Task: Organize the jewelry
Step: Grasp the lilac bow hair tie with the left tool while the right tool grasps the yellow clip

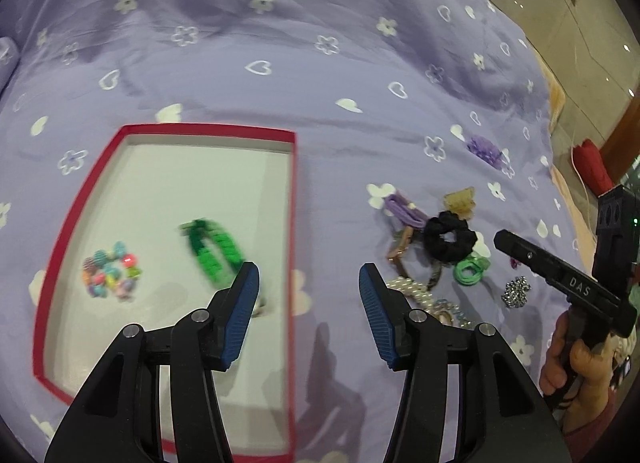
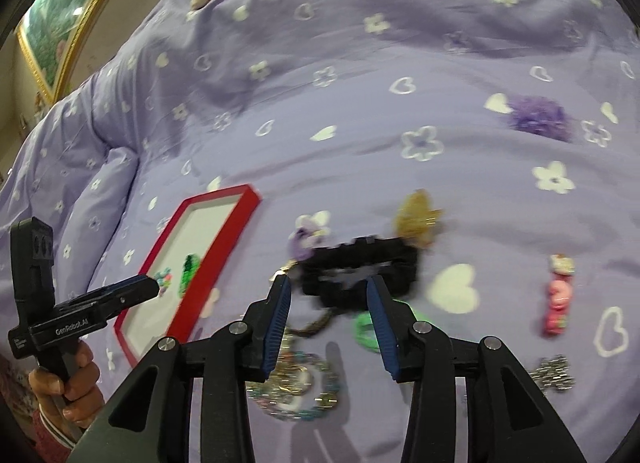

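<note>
Right wrist view: right gripper [image 2: 329,295], jaws parted and empty, poised over black scrunchie [image 2: 360,267] in pile right of red tray [image 2: 248,199]; left gripper [image 1: 308,287] likewise parted, empty, near tray; advise straddling the scrunchie's band alone, clear of neighbouring chains, before closing.

green bracelet [image 1: 212,255] and bead cluster [image 1: 112,273] lie in red-rimmed tray [image 1: 208,130]; black scrunchie [image 1: 450,235] outside.

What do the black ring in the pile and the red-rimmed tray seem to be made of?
The black scrunchie looks like soft gathered fabric, matte and crinkled, probably over elastic. The tray looks like stiff cardboard: thin straight red walls, a flat, dull white floor. Blur leaves the exact finish open.
</note>
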The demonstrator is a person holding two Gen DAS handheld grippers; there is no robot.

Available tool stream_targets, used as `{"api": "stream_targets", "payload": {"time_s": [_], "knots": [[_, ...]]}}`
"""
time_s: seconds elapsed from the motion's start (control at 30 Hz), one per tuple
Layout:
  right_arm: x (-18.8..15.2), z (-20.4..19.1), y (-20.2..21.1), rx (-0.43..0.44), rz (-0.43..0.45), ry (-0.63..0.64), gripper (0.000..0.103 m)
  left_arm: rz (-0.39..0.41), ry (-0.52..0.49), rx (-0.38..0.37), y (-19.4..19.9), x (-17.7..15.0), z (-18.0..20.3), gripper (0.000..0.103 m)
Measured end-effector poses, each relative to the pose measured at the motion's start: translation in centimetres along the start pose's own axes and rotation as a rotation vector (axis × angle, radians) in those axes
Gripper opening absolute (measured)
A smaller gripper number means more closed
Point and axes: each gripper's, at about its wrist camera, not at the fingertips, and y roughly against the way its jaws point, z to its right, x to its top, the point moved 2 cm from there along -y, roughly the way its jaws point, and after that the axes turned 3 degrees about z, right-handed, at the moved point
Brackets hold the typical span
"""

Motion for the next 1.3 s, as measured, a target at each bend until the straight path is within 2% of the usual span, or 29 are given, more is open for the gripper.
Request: {"api": "stream_targets", "payload": {"time_s": [0.17,0.37,0.9,0.93,0.97,1.0,1.03,1.13,1.3], "knots": [[0.9,2.0,0.1,-0.029,0.009,-0.021,0.043,-0.028,-0.018,-0.014,-1.7,0.9,1.7,0.051],[2.2,3.2,-1.3,-0.045,0.010,-0.024,0.048,-0.081,-0.024,-0.043,-4.5,2.2,3.4,0.051],[3.9,5.7,-6.2,-0.043,-0.057,-0.044,0.048,-0.190,-0.082,-0.052,-12.9,4.3,6.9,0.050],[3.8,5.9,-6.3,-0.045,-0.060,-0.049,0.046,-0.189,-0.085,-0.056,-12.9,4.4,6.9,0.043],[3.7,6.0,-6.3,-0.043,-0.060,-0.053,0.040,-0.190,-0.091,-0.065,-13.0,4.4,7.0,0.028],[3.6,6.1,-6.4,-0.040,-0.060,-0.054,0.038,-0.195,-0.096,-0.080,-13.1,4.3,7.1,0.021],[3.5,6.1,-6.4,-0.039,-0.057,-0.052,0.038,-0.200,-0.102,-0.092,-13.2,4.3,7.2,0.008],[3.5,5.9,-6.0,-0.044,-0.040,-0.041,0.038,-0.185,-0.127,-0.091,-13.1,4.0,7.5,0.005],[3.7,5.6,-4.7,-0.037,-0.009,-0.040,0.038,-0.148,-0.100,-0.115,-11.7,4.0,7.1,0.004]]}}
